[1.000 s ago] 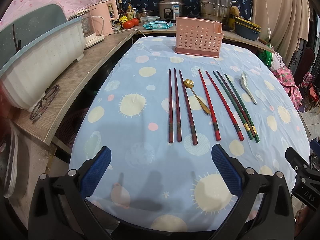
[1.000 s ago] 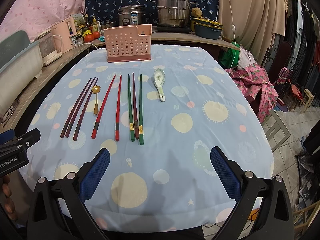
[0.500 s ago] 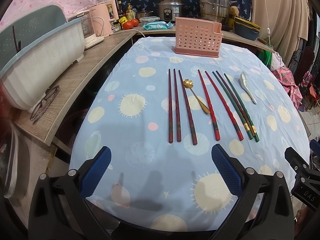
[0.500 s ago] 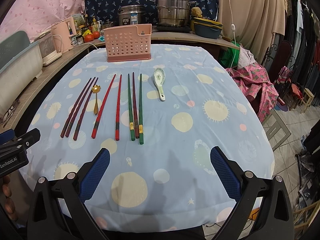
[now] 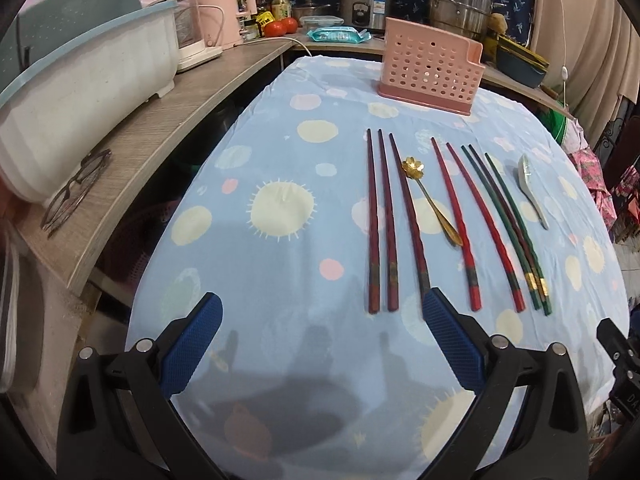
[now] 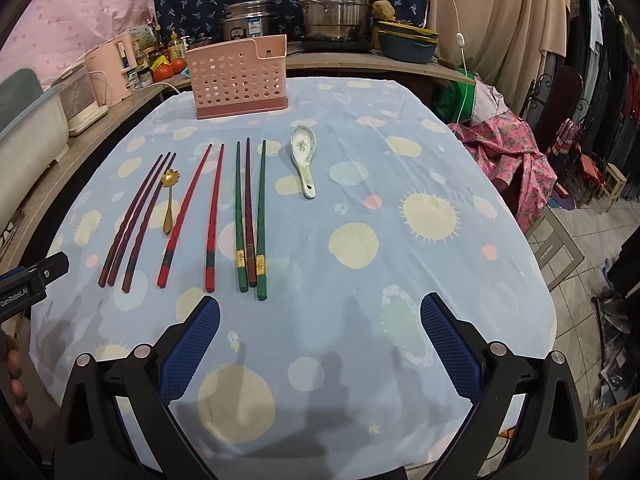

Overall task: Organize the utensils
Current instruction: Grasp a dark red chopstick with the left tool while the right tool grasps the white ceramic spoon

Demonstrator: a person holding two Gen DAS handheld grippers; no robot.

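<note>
A table under a light blue cloth (image 6: 400,160) printed with pale yellow suns and dots fills both views. A wooden counter (image 5: 160,128) runs along its left and far sides, carrying a big white tub with a blue rim (image 5: 80,92), a pink kettle (image 5: 224,8), steel pots (image 6: 334,8), tomatoes (image 5: 280,26) and a pair of glasses (image 5: 76,188). A pink cloth heap (image 6: 516,160) lies off the table's right side.

At the far end of the table stands a pink holder with round holes (image 6: 240,78), upright. Nothing stands between it and the row of utensils laid on the cloth nearer the camera. From left to right the row runs: three dark red chopsticks (image 5: 384,220) lying close together, a small gold spoon (image 5: 430,200) with a flower-shaped bowl, two bright red chopsticks (image 6: 200,212) set slightly apart, two green chopsticks (image 6: 260,216) with a dark one between them, touching or nearly so, and a white ceramic spoon (image 6: 303,160) a little apart on the right.

The left gripper (image 5: 320,344) hovers over the near edge, its jaws spread wide and empty; its right finger (image 5: 452,344) overlaps the thick end of the third dark red chopstick in view. The right gripper (image 6: 316,344) is likewise spread wide, holding nothing, with the green chopsticks' ends just beyond its left finger (image 6: 192,344). Fingertips of a hand (image 6: 16,384) show at the left edge of the right view.
</note>
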